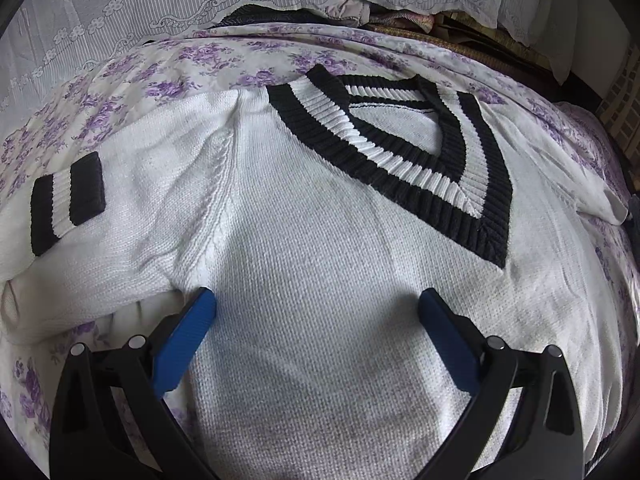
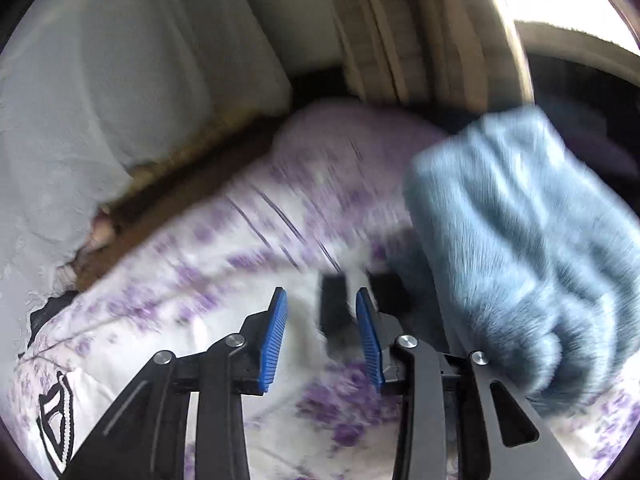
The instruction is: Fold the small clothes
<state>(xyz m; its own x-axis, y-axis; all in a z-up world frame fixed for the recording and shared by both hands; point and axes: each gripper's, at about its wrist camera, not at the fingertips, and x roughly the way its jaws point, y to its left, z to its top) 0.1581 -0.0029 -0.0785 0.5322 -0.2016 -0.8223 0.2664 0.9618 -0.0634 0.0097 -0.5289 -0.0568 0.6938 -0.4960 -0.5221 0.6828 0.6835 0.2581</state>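
Note:
A white knit sweater (image 1: 304, 240) with a black-and-white striped V-neck collar (image 1: 404, 160) lies flat on the bed. Its left sleeve is folded in, with the black-and-white cuff (image 1: 68, 200) at the left. My left gripper (image 1: 318, 300) is open wide just above the sweater's body, holding nothing. In the blurred right wrist view, my right gripper (image 2: 322, 300) is partly open around the end of the other white sleeve and its black cuff (image 2: 334, 300). The collar shows at the lower left of the right wrist view (image 2: 56, 412).
The bed has a white sheet with purple flowers (image 1: 168, 68). A white lace cover (image 1: 120, 0) and bundled fabrics lie at the back. A fluffy light blue garment (image 2: 528, 240) lies at the right. A pale pillow (image 2: 120, 100) and curtains stand behind.

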